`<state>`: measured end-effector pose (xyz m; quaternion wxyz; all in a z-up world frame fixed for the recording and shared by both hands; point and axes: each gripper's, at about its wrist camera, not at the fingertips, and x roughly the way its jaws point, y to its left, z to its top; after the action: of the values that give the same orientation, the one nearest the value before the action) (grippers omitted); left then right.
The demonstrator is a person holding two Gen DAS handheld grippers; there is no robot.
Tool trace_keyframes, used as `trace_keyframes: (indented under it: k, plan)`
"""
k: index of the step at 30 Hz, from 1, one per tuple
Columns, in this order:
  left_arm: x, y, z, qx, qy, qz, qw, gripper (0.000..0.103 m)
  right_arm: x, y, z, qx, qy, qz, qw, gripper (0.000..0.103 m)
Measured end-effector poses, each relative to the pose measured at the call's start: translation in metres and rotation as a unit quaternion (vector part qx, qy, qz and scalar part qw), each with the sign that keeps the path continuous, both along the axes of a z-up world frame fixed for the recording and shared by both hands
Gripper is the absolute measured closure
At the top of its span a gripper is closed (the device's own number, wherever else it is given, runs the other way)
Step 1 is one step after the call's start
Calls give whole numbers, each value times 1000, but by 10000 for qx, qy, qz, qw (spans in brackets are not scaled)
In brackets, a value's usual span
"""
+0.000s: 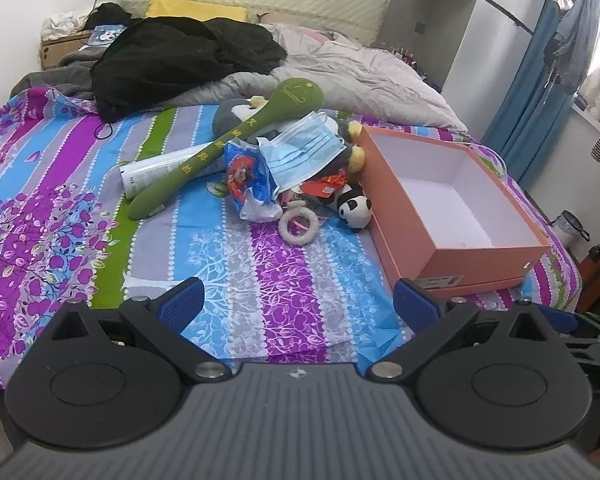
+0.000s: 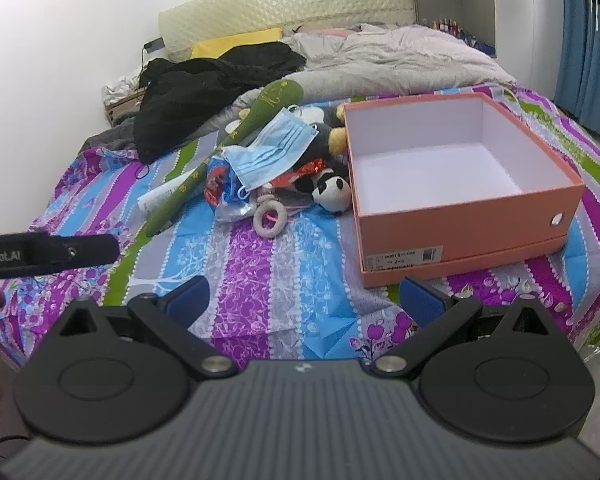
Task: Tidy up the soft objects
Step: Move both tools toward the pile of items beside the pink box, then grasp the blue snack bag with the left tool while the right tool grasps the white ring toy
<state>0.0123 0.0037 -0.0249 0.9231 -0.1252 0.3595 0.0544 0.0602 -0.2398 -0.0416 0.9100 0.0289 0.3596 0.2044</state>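
Observation:
A pile of soft things lies on the striped bedsheet: a long green plush stick [image 1: 224, 144] [image 2: 236, 136], a blue face mask [image 1: 300, 152] [image 2: 270, 152], a panda plush [image 1: 354, 210] [image 2: 332, 194], a grey fuzzy ring [image 1: 299, 226] [image 2: 270, 216], a blue printed bag [image 1: 246, 176] [image 2: 220, 184] and a dark plush with yellow feet [image 1: 354, 148] [image 2: 332, 136]. An open empty orange box [image 1: 452, 248] [image 2: 460, 216] stands right of the pile. My left gripper [image 1: 296, 304] and right gripper [image 2: 304, 302] are open and empty, hovering over the sheet short of the pile.
A black garment [image 1: 180, 60] [image 2: 212, 84] and a grey duvet [image 1: 360, 76] [image 2: 400, 60] lie toward the headboard. A white tube [image 1: 156, 172] [image 2: 164, 196] lies under the green stick. The left gripper's body [image 2: 48, 250] shows at the right view's left edge. Blue curtain [image 1: 540, 80] at right.

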Motion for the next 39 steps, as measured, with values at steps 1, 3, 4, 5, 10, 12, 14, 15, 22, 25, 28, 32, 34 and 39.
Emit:
trace_keyframes:
  k: [1,3,4,5,10,12,14,15,22,25,28,32,34,39]
  plan:
    - [1,1,-1,6,14,6,10000,1,0,1,-1,-2,16,-1,10000,0]
    - [3,2,-2,2,20,-5,10000,1,2,2,-2,6,35,19,10000,0]
    - [4,2,-3,-1,23,-10,10000,1,2,3,-3,3,43,26,10000,0]
    - [5,3,-5,-3,33,-15,10000,1,3,4,-4,-5,62,29,10000,0]
    - [14,3,-11,-39,111,-47,9999,1,8,5,-8,40,154,36,9999,0]
    - [18,3,-13,-42,149,-53,9999,1,11,6,-9,44,175,14,9998,0]
    - [21,3,-15,-54,170,-67,9998,1,13,6,-11,57,202,-20,9998,0]
    - [23,4,-17,-59,186,-72,9998,1,15,6,-12,66,219,-30,9997,0]
    - [41,10,-25,-90,309,-104,9994,1,26,8,-21,150,403,-109,9990,0]
    - [49,16,-30,-56,360,-80,9993,1,31,11,-27,164,492,-118,9986,0]
    - [58,22,-35,-51,424,-51,9991,1,37,19,-31,85,507,-46,9987,0]
    - [70,29,-43,-28,506,-51,9987,1,46,30,-34,144,520,111,9985,2]
    - [77,32,-49,-9,573,-45,9983,1,52,35,-38,181,595,168,9979,7]
    - [94,44,-63,-5,656,18,9978,1,62,51,-48,89,496,370,9980,29]
